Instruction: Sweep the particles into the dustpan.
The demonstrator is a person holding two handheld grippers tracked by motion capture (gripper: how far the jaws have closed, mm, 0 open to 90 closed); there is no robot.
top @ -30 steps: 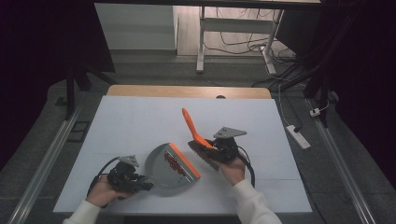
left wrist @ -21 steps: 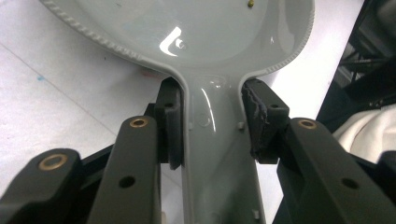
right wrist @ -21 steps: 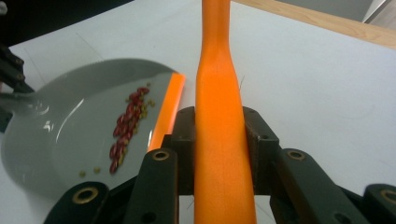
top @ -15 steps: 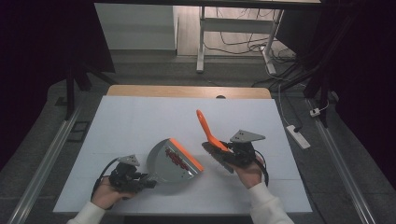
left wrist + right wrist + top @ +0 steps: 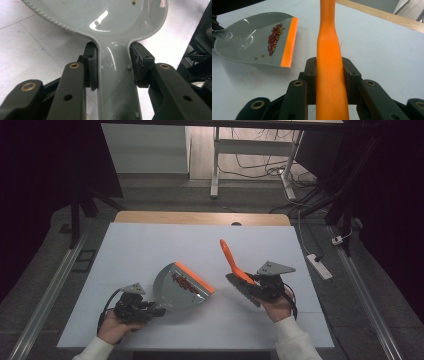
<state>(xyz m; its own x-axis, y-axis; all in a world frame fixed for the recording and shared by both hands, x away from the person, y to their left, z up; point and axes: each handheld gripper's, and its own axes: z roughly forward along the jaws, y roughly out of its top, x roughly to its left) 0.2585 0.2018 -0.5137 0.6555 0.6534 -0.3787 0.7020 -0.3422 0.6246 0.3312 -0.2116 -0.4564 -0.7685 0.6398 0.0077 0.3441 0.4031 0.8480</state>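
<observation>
A grey dustpan (image 5: 175, 290) with an orange lip lies on the white table, and a row of red beans (image 5: 182, 281) sits inside near the lip. My left gripper (image 5: 150, 311) is shut on the dustpan's grey handle (image 5: 116, 75) at the table's front left. In the right gripper view the dustpan (image 5: 249, 45) with its red beans (image 5: 274, 38) lies at the upper left. My right gripper (image 5: 257, 289) is shut on the orange handle of a hand brush (image 5: 235, 267), whose dark bristles hang to the left of the hand. The orange handle (image 5: 330, 65) runs up between the pads.
The white table (image 5: 150, 250) has a wooden strip along its far edge (image 5: 200, 218). A white power strip (image 5: 318, 266) lies on the floor to the right. A desk frame with cables (image 5: 250, 160) stands beyond the table.
My right gripper has carried the brush to the right, away from the dustpan's lip. The left gripper and the dustpan have stayed where they were.
</observation>
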